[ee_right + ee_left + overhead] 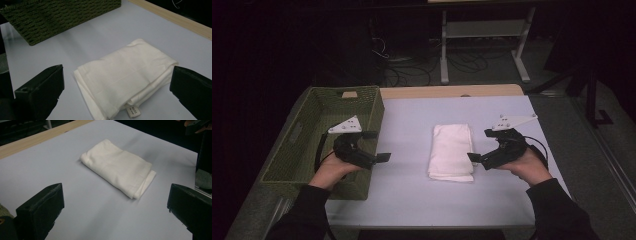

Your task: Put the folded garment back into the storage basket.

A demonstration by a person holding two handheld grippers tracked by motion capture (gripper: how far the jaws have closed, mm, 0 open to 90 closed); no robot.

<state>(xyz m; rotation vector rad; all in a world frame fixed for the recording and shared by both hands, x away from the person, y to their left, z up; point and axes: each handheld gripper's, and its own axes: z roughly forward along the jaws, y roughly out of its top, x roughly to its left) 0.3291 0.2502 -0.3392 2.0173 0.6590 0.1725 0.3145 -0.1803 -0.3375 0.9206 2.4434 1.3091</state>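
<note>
A folded white towel point(451, 151) lies in the middle of the pale table point(412, 200). My left gripper point(378, 145) hovers over the right wall of a green woven basket point(307, 135), pointing toward the towel, jaws wide open and empty. My right gripper point(479, 145) sits at the towel's right edge, also open, its pads not pressing the cloth. In the left gripper view the towel point(118, 170) lies ahead, well beyond the jaws. In the right gripper view the towel point(125, 75) lies close, just ahead of the spread jaws, a small label point(132, 111) at its near corner.
The basket point(62, 15) stands along the table's left side and looks empty. A wooden strip point(452, 91) runs along the far table edge. Beyond it, cables and a white table frame point(484, 30) stand on the dark floor.
</note>
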